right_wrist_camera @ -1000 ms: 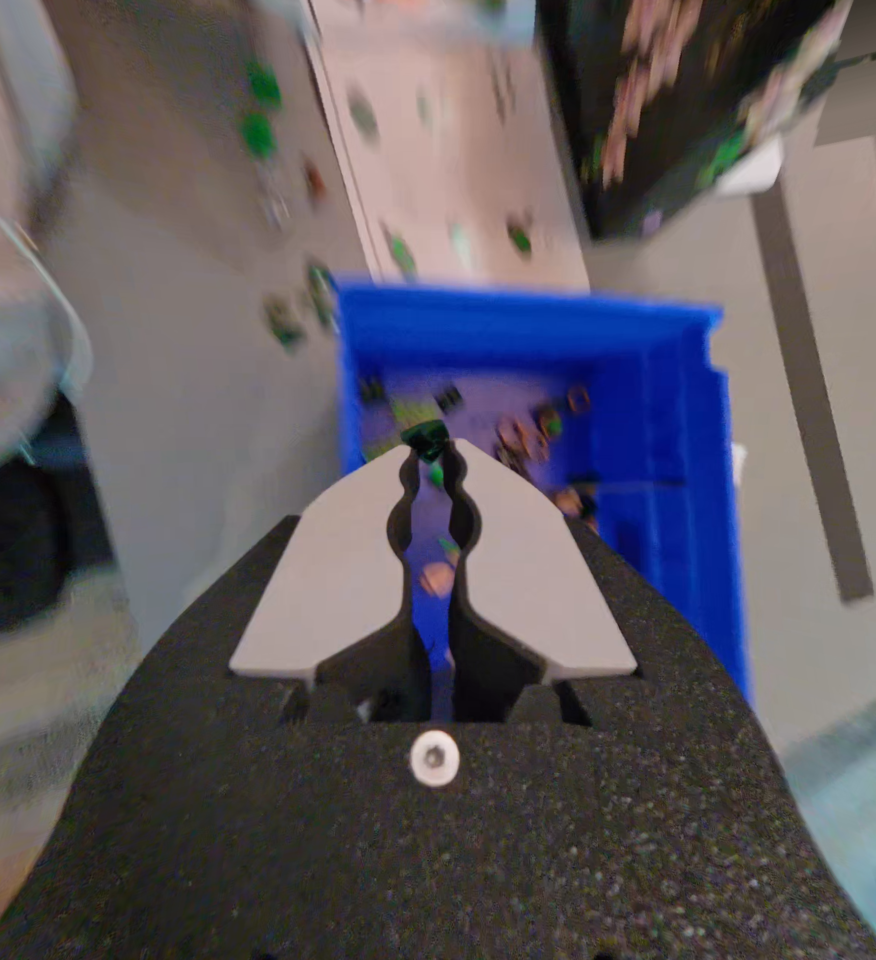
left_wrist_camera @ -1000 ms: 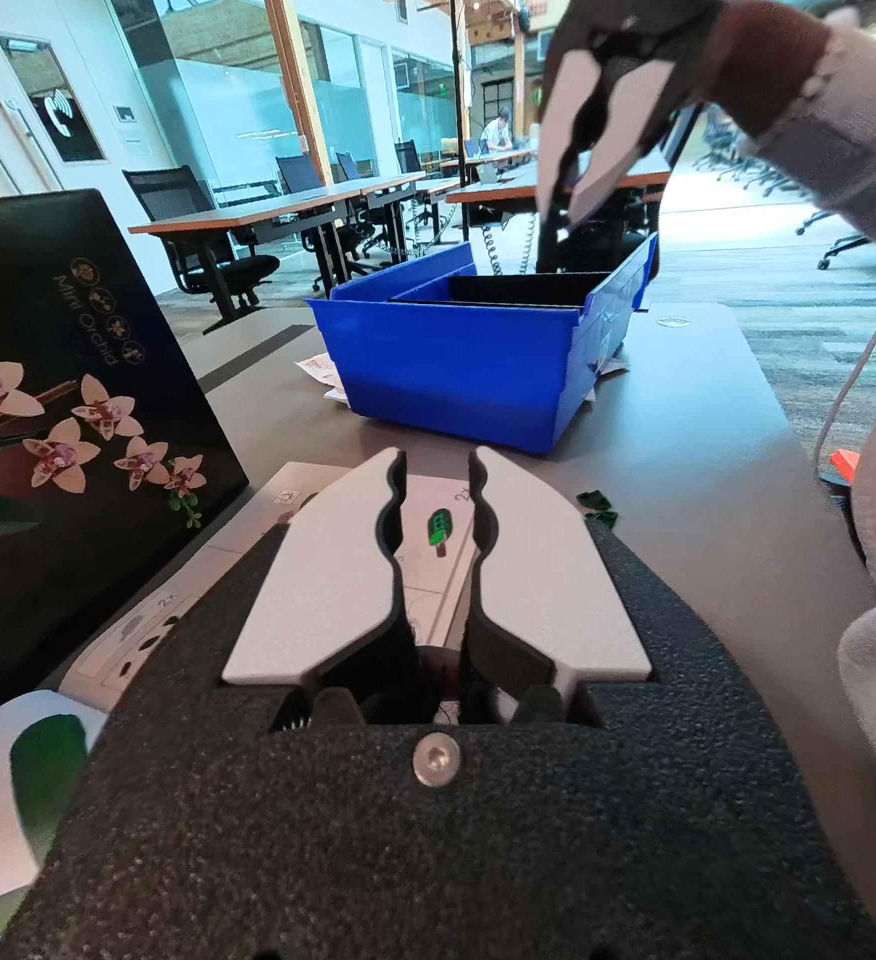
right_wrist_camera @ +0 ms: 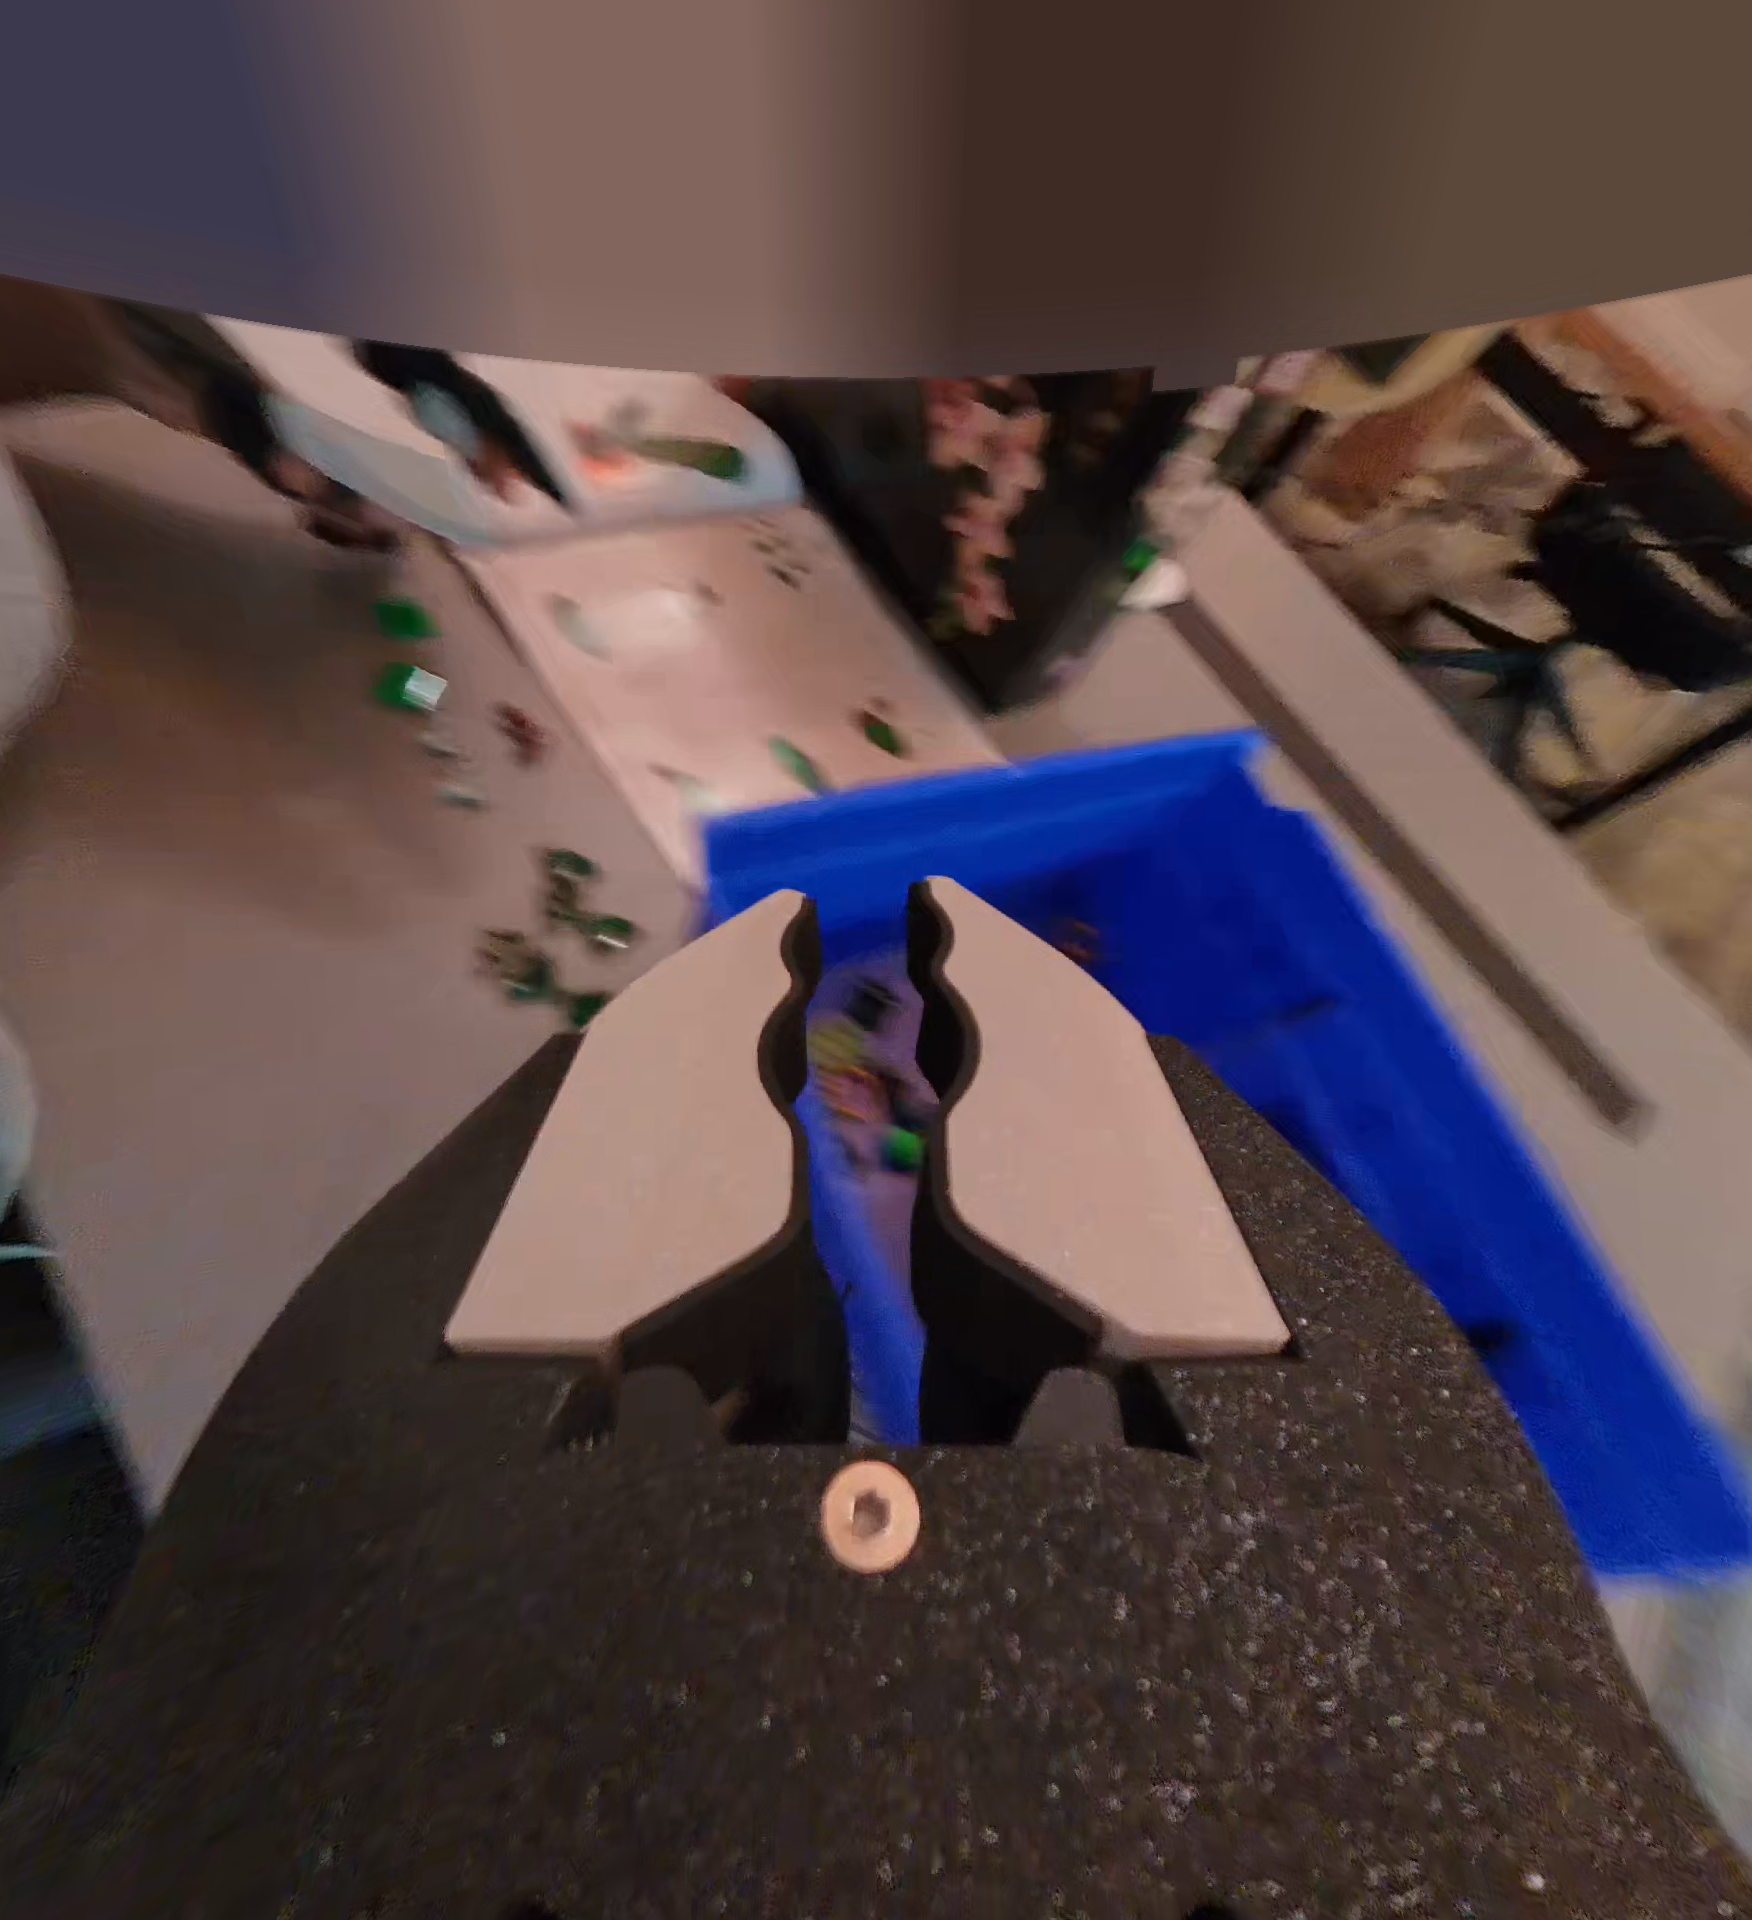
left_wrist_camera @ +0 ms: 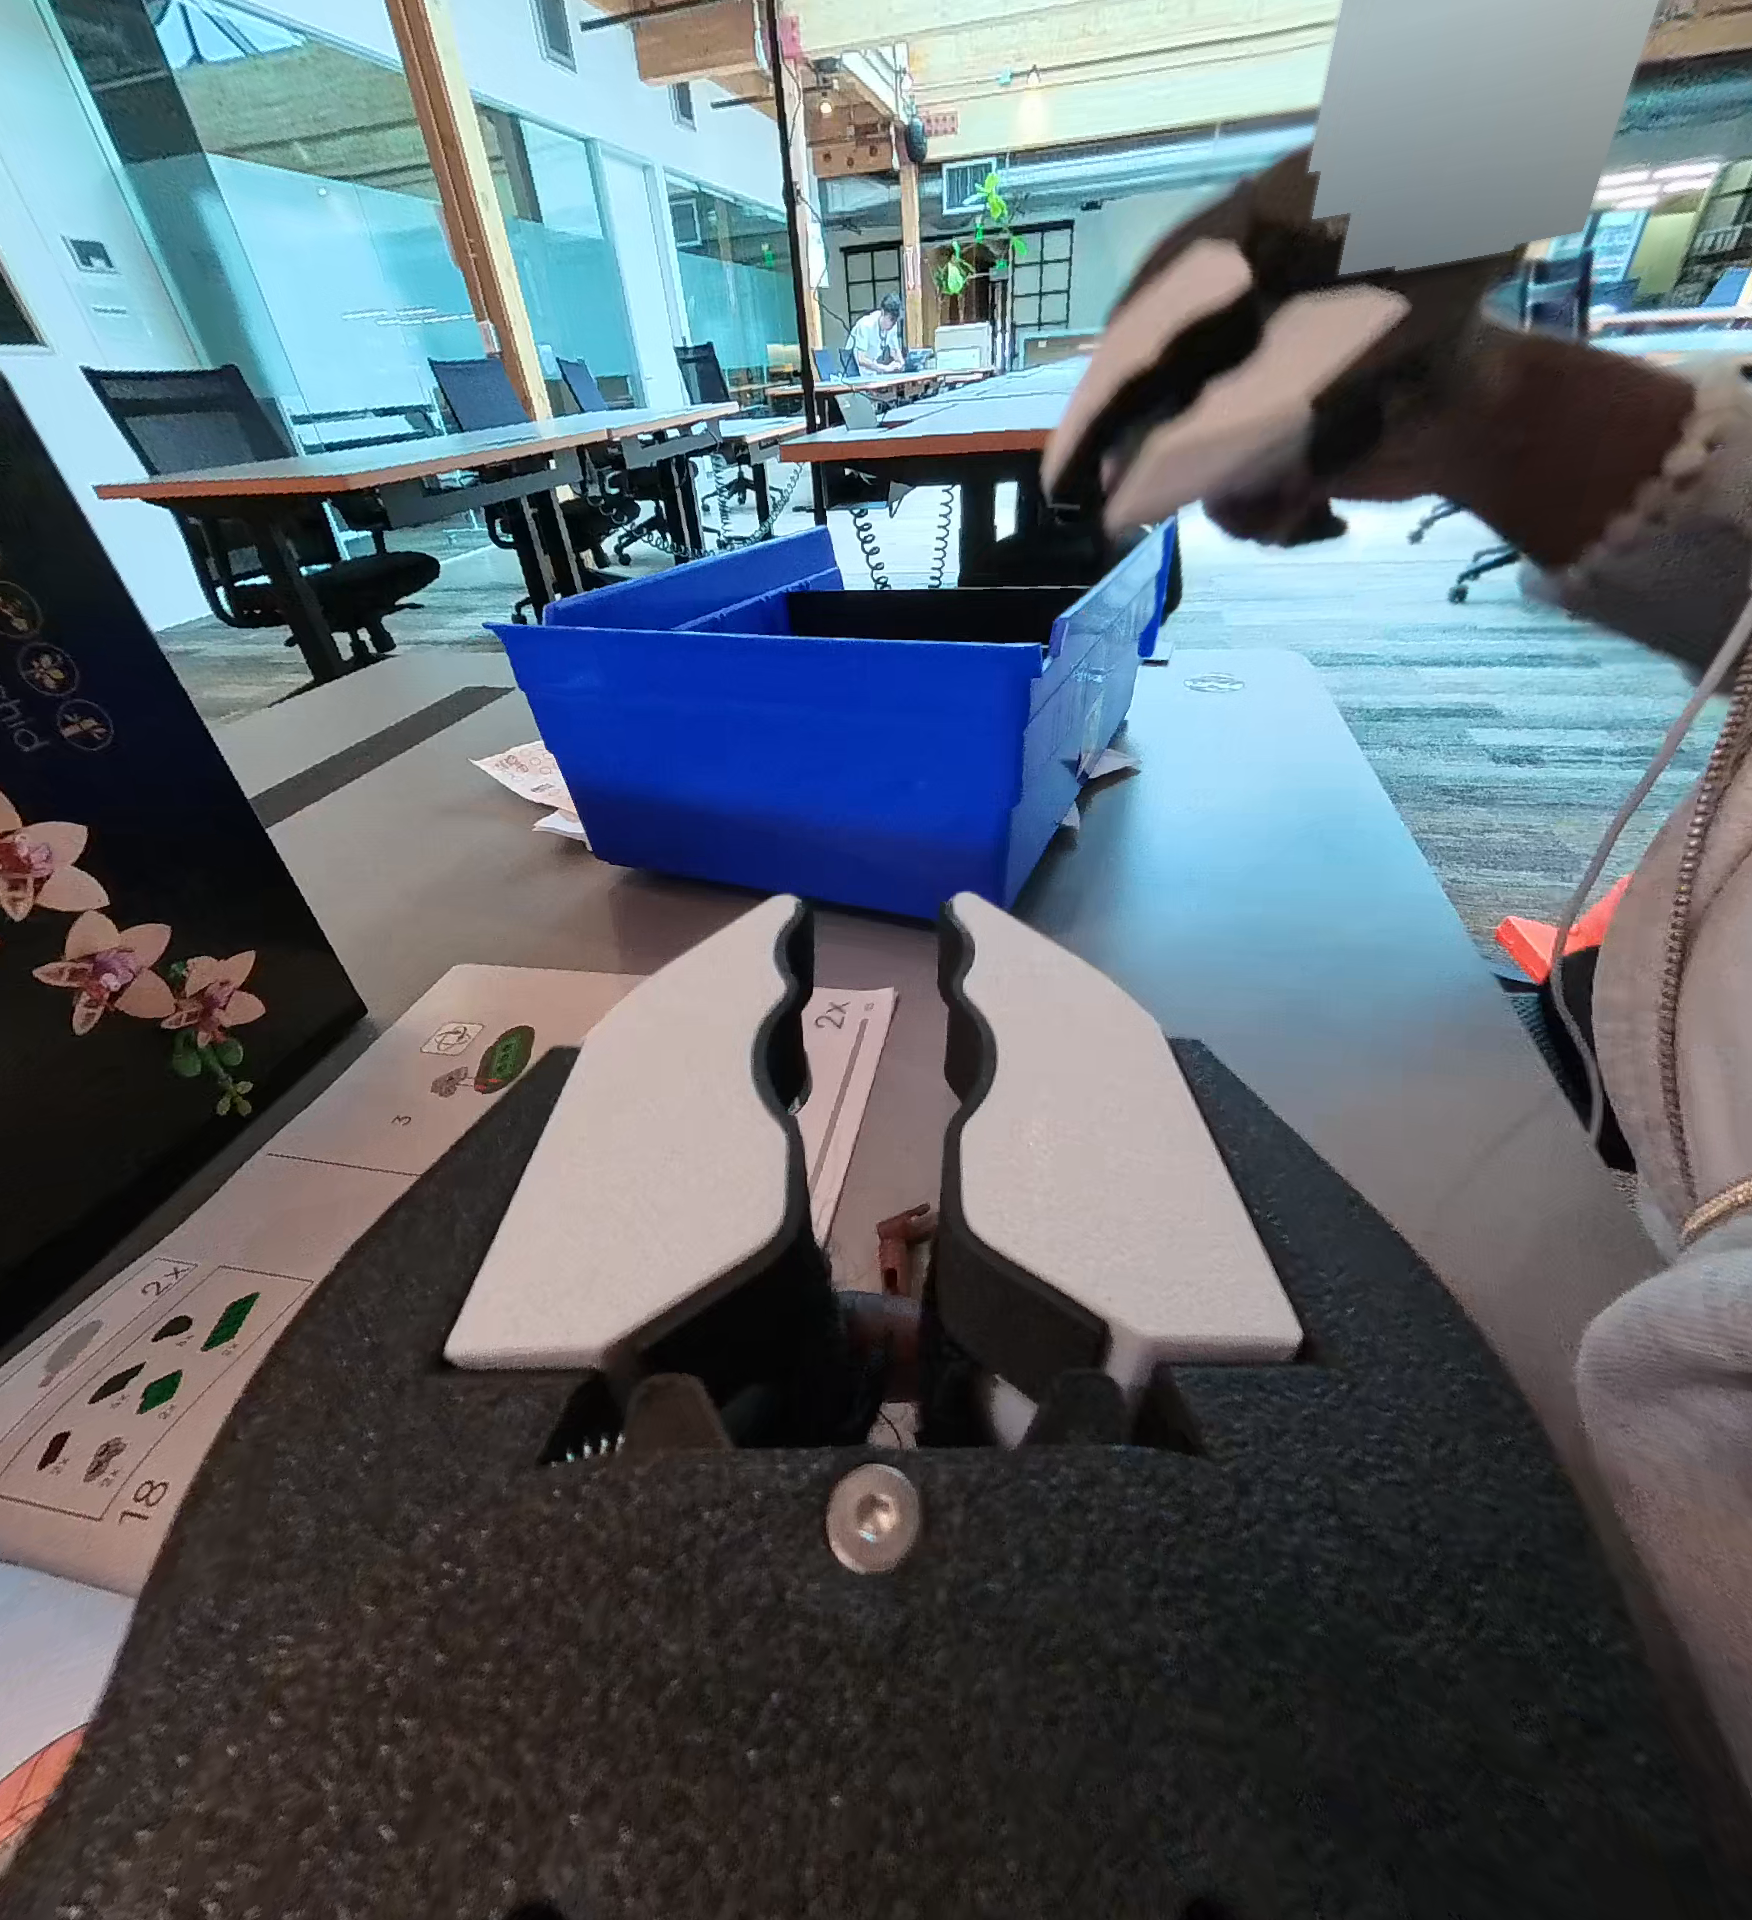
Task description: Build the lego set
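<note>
The left gripper (left_wrist_camera: 872,925) hovers low over the instruction booklet (left_wrist_camera: 498,1049), fingers narrowly parted, holding nothing; a small dark-red Lego piece (left_wrist_camera: 901,1242) lies between them; the blue parts bin (left_wrist_camera: 799,758) sits at 12 o'clock; the right gripper (right_wrist_camera: 859,902) hangs above it, narrowly parted, empty; loose green pieces (right_wrist_camera: 550,945) lie at its 10 o'clock

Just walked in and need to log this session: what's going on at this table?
A person is building a lego set with a handheld gripper in each hand. The left gripper is low over the open instruction booklet, jaws apart and empty, with a small dark red piece on the table beneath them. The right gripper is raised over the blue bin of loose pieces, jaws apart with nothing visibly held. More green pieces lie scattered on the table; the set's box stands at the left.
</note>
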Available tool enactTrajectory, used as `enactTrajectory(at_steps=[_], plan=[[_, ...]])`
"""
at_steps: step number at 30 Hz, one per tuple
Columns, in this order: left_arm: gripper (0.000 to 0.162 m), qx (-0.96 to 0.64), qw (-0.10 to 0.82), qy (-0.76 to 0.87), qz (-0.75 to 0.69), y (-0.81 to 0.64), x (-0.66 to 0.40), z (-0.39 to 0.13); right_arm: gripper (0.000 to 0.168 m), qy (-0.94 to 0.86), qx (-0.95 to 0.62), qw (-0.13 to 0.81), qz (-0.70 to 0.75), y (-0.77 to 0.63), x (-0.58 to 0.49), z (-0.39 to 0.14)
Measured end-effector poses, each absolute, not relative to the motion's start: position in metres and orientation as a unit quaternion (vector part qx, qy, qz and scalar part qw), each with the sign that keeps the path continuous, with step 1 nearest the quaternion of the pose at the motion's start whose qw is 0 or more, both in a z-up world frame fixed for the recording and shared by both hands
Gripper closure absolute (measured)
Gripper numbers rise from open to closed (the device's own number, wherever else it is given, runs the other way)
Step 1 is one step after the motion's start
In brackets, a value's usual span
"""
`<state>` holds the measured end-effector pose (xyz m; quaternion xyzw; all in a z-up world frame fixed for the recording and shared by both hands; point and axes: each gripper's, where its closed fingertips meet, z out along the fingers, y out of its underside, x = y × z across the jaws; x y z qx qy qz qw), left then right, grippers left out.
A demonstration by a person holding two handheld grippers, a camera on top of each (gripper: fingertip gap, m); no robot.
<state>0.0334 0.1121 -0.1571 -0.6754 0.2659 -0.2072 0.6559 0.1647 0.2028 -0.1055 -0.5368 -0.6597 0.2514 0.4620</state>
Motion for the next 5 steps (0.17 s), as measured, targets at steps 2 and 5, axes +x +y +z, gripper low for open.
enactTrajectory(at_steps=[2,5], plan=[[0.140,-0.679,0.655,0.266,-0.199,0.113,0.032,-0.158,0.152,-0.669,-0.542,0.477,0.177,0.249,0.184,-0.095],[0.140,-0.683,0.656,0.259,-0.192,0.116,0.029,-0.158,0.152,-0.717,-0.542,0.426,0.106,0.306,0.199,-0.111]])
